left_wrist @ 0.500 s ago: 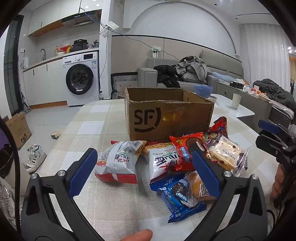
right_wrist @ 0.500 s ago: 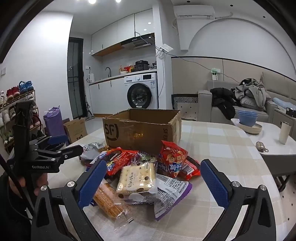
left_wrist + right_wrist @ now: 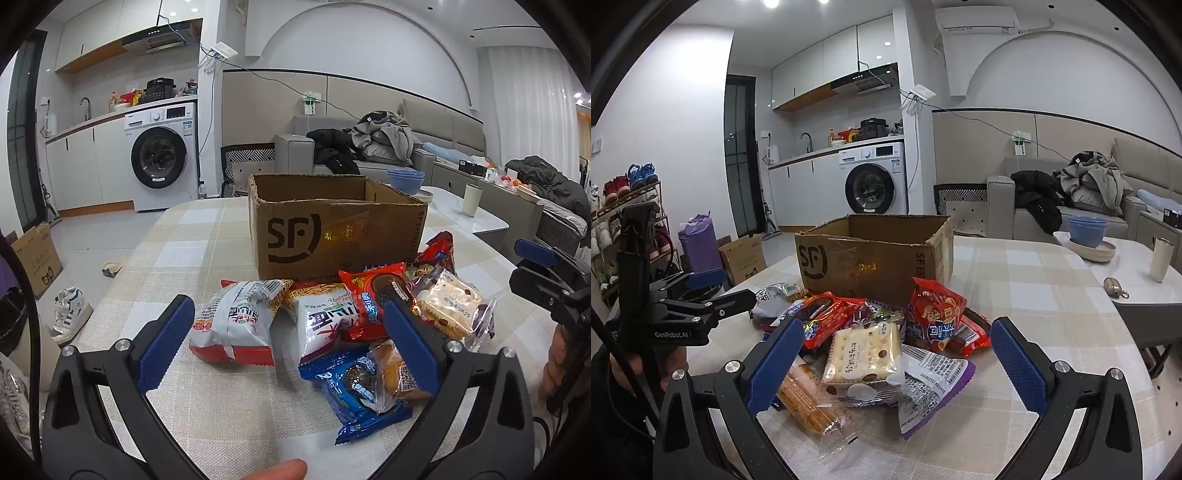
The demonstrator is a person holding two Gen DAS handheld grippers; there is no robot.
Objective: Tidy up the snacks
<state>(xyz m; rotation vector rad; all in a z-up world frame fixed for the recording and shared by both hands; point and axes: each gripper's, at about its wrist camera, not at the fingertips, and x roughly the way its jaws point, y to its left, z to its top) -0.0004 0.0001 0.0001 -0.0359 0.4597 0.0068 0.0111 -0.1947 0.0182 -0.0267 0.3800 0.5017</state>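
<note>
A heap of snack packs lies on the checked tablecloth in front of an open cardboard box (image 3: 332, 229) (image 3: 871, 254). Nearest my left gripper (image 3: 288, 306) are a silver-and-red bag (image 3: 236, 321), a white noodle-snack bag (image 3: 325, 317) and a blue cookie pack (image 3: 354, 387). This gripper is open, a little above and short of them. My right gripper (image 3: 897, 325) is also open and hovers before a clear biscuit pack (image 3: 864, 350), a red bag (image 3: 934, 314) and a purple-and-silver bag (image 3: 931, 384). Each view shows the other gripper at its edge: right gripper (image 3: 524, 264), left gripper (image 3: 735, 286).
Beyond the table's right edge stands a low side table (image 3: 1137, 291) with blue bowls (image 3: 1086, 229), a cup (image 3: 1161, 260) and keys (image 3: 1113, 286). On the floor to the left are a small carton (image 3: 37, 258) and shoes (image 3: 70, 310). A person's fingertip (image 3: 280, 469) shows at the bottom.
</note>
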